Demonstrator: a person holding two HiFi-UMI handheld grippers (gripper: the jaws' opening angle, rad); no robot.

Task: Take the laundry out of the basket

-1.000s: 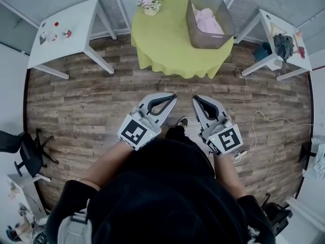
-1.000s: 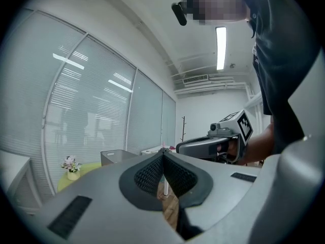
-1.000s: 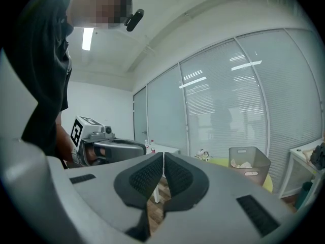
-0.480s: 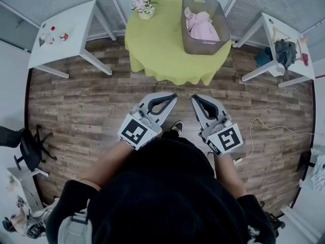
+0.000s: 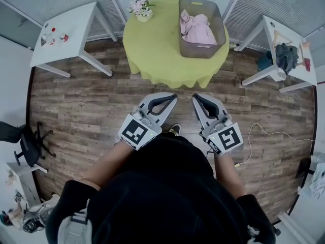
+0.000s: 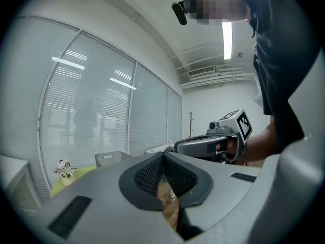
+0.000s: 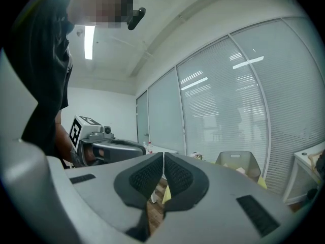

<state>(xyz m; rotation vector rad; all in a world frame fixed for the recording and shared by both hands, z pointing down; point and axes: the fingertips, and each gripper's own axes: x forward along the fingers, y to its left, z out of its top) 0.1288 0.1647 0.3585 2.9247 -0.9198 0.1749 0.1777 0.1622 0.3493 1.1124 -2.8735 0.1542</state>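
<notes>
Both the left gripper [image 5: 171, 97] and right gripper [image 5: 196, 98] were clenched empty, well short of the green table [image 5: 152, 50] bearing the basket [image 5: 200, 51], whose pink laundry [image 5: 198, 30], seemingly loosely heaped, wanted jaws opened before reaching in.

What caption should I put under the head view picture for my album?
Left claw and right claw, both shut, point toward the green table with its basket of pink laundry.

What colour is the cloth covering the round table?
The tablecloth is yellow-green, clearest in the head view.
</notes>
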